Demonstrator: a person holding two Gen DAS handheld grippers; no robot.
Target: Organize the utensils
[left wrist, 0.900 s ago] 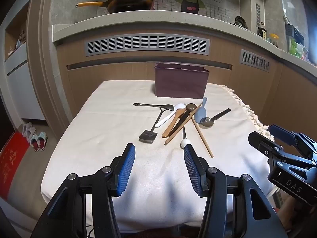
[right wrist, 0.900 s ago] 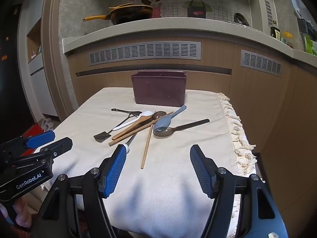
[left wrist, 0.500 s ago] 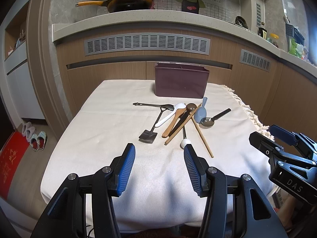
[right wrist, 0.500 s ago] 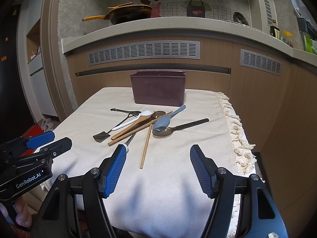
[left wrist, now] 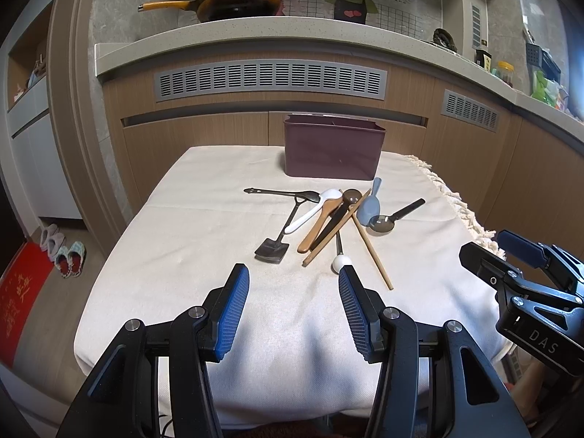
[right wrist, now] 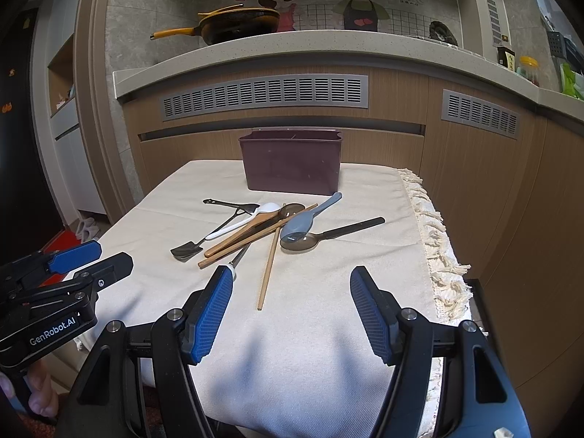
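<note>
Both our grippers, left (left wrist: 294,292) and right (right wrist: 292,292), gape empty; we'd grab the loose chopstick (right wrist: 268,268) first, then the bin (right wrist: 292,168).

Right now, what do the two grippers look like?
Both are black plastic frames with silver screws and two fingers faced with ribbed blue pads. The left gripper is marked "GenRobot.AI" in white, the right gripper "DAS". No sleeve is visible.

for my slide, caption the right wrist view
Open right tool faces scattered utensils and a maroon bin.
</note>
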